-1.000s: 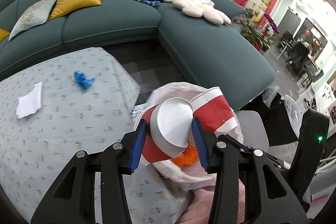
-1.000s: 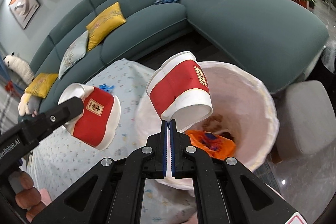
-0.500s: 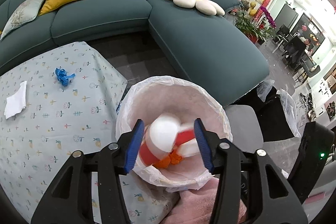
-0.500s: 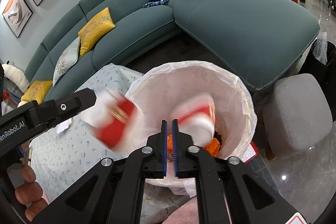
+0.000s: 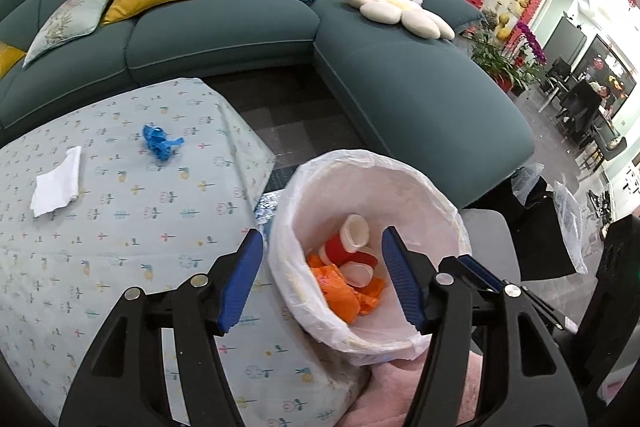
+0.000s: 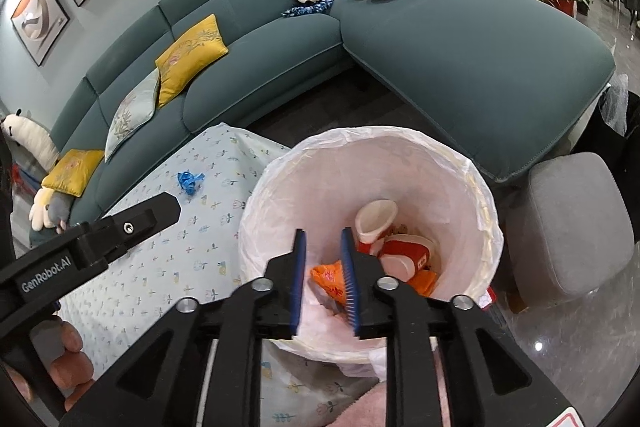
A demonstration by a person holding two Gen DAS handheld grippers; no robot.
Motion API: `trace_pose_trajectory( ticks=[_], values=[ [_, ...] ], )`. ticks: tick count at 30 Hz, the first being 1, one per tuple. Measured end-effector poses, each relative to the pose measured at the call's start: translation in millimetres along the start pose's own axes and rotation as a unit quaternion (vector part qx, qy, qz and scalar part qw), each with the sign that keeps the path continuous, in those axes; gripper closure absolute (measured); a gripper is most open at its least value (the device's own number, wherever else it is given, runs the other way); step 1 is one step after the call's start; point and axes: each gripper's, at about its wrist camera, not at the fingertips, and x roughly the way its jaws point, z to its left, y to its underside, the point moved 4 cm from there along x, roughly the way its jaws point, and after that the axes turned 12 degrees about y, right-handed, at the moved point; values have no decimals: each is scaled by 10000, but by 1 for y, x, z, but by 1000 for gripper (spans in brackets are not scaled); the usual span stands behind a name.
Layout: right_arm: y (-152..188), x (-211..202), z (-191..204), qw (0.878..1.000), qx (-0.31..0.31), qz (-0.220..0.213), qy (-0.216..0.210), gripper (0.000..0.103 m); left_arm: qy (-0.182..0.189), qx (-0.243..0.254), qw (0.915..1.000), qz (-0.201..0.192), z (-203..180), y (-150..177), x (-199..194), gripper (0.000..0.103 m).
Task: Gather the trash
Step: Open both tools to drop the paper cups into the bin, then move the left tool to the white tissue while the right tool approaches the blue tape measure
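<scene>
White plastic liner covers the round trash bin [image 5: 436,195], lower centre of both views. Two red-and-white paper cups [image 5: 348,243] lie on their sides inside it, on crumpled orange wrapper [image 5: 340,291]. Left gripper [image 5: 324,275] spread wide, empty, above the bin's near rim; right gripper [image 6: 323,277] parted narrowly, empty, over the bin. On the pale patterned tablecloth [image 5: 120,227], left of frame: crumpled blue scrap [image 5: 158,143], white folded tissue [image 5: 56,187], well apart.
</scene>
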Motion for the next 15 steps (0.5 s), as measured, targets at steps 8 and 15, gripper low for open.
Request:
trace_pose_trajectory(
  ticks=[8, 15],
  values=[
    [-3, -2, 30, 9996, -277, -14, -100, 81, -180, -219, 9995, -117, 29, -1, -14, 44],
    [-4, -1, 65, 9984, -518, -26, -212, 74, -330, -453, 9982, -198, 62, 0, -26, 44]
  ],
)
